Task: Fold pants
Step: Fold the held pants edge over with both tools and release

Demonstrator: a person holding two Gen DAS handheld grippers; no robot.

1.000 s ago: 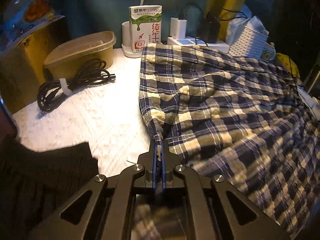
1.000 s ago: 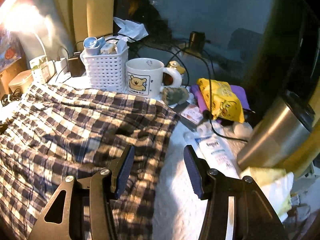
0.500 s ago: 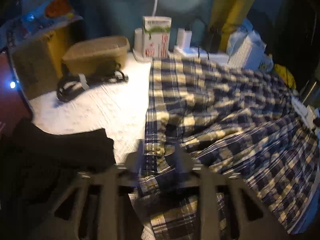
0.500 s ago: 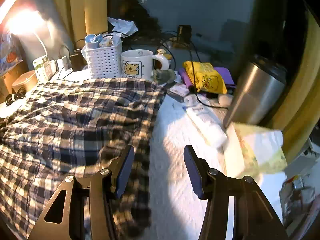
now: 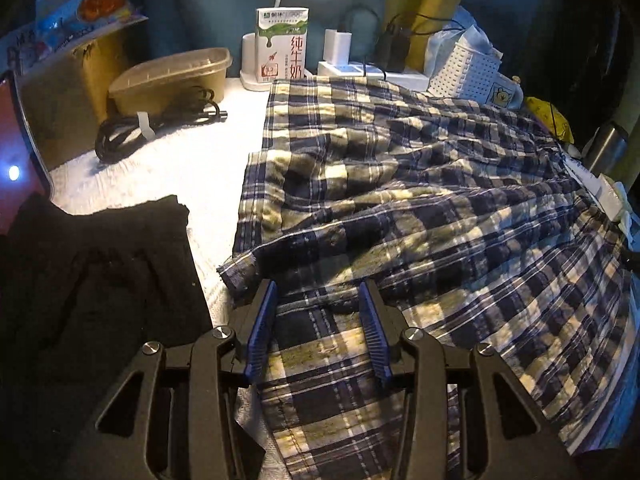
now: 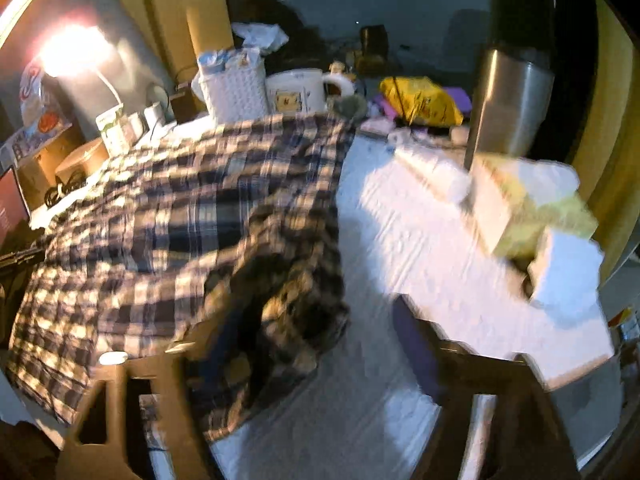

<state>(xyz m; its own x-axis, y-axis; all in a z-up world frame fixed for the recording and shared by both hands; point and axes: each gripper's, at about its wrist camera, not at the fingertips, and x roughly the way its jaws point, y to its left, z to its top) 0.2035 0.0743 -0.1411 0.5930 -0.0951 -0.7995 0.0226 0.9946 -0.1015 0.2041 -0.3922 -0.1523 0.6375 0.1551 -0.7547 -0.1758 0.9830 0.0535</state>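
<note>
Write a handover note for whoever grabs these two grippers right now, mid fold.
Left gripper: open, jaws have just been opening; the pants lie under its fingers, not pinched.
Right gripper: blurred, jaws have just been closing; the pants' right edge is bunched between them, apparently not yet pinched.
Pants: spread on the white table, one layer laid over the near part, beside a black garment.
Done: apparently one fold.
Left: grip the right edge, fold again, smooth.

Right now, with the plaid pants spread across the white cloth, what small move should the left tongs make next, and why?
Probably lower the left tongs and close on the plaid pants. The tongs have just been opening and stand apart over the fabric without pinching it, and the near folded corner lies loose and rumpled, so it likely needs a fresh hold.
</note>
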